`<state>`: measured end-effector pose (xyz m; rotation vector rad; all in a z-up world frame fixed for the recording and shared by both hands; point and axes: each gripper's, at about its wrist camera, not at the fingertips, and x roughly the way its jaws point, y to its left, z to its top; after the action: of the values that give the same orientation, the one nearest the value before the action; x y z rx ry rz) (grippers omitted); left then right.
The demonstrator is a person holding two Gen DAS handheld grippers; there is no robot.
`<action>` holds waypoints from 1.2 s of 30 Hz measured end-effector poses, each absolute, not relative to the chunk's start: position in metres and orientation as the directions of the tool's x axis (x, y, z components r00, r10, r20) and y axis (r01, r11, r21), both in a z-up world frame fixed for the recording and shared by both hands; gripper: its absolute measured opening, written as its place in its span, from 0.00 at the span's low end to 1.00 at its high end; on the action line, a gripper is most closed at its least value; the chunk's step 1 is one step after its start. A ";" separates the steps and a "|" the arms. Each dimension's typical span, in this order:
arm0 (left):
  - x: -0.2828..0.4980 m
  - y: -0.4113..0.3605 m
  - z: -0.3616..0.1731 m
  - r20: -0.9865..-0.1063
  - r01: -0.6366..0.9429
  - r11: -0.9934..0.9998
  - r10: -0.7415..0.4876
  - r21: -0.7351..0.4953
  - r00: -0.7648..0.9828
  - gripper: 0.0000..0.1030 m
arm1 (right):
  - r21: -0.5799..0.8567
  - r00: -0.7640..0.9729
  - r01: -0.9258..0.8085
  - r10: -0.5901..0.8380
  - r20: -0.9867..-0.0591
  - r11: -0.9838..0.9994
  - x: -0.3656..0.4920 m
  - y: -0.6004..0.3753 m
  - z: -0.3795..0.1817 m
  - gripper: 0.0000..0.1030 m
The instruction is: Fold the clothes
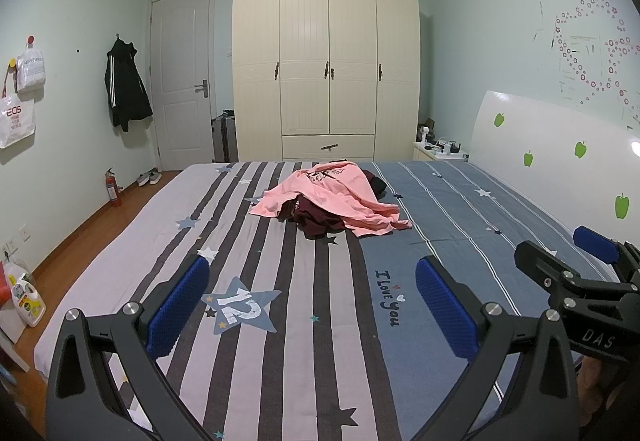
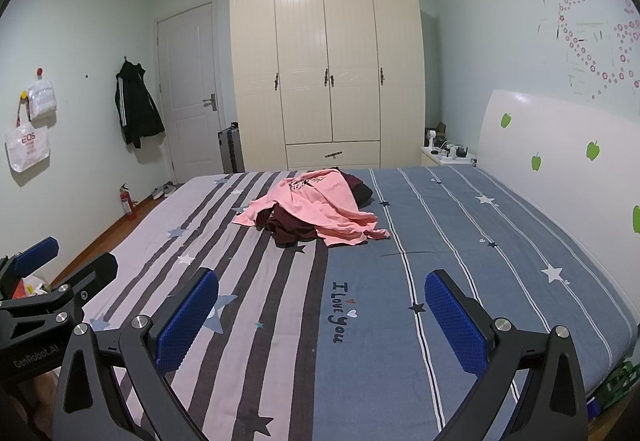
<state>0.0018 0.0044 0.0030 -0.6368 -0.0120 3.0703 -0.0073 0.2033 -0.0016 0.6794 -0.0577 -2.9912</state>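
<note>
One pink shirt [image 1: 332, 197] lies crumpled over one maroon garment [image 1: 316, 219] mid-bed [image 1: 460, 209], well apart from both grippers. Left gripper [image 1: 312, 305] and right gripper [image 2: 322, 317] hover with jaws released, holding nothing.

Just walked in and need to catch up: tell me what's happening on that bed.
Nothing is folded yet. A pink top lies crumpled over dark maroon clothes in a pile mid-bed, on the striped sheet. A person holds the left hand-held gripper and the right hand-held gripper low over the near end of the bed, both open and empty, well short of the pile.
</note>
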 end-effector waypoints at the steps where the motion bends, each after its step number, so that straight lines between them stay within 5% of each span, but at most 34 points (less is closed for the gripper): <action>1: 0.002 0.004 0.003 -0.397 -0.005 -1.000 0.008 -0.009 -0.918 0.99 | 0.053 -0.899 0.063 -0.080 -0.430 -0.997 -0.008 0.203 -0.001 0.99; 15: -0.004 -0.004 -0.005 -0.401 -0.052 -0.996 0.075 -0.069 -0.913 0.99 | 0.047 -0.897 0.073 -0.086 -0.433 -0.996 -0.012 0.204 -0.005 0.99; 19: -0.030 -0.013 -0.036 -0.463 -0.050 -0.997 0.073 -0.061 -0.883 0.99 | 0.075 -0.891 0.084 -0.109 -0.441 -0.994 -0.027 0.211 -0.023 0.99; 25: -0.106 -0.027 -0.132 -0.520 -0.063 -0.990 0.122 -0.129 -0.845 0.99 | 0.142 -0.830 0.064 -0.132 -0.543 -0.988 -0.093 0.221 -0.100 0.99; 36: -0.326 -0.011 -0.293 -0.544 -0.167 -0.983 0.180 -0.073 -0.820 0.88 | 0.111 -0.821 0.019 -0.079 -0.566 -0.994 -0.327 0.233 -0.278 0.99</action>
<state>-0.3258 -0.0109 -0.2935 -0.8504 -0.0329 2.8343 -0.3274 0.2326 -0.2776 0.9225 -0.1550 -2.9456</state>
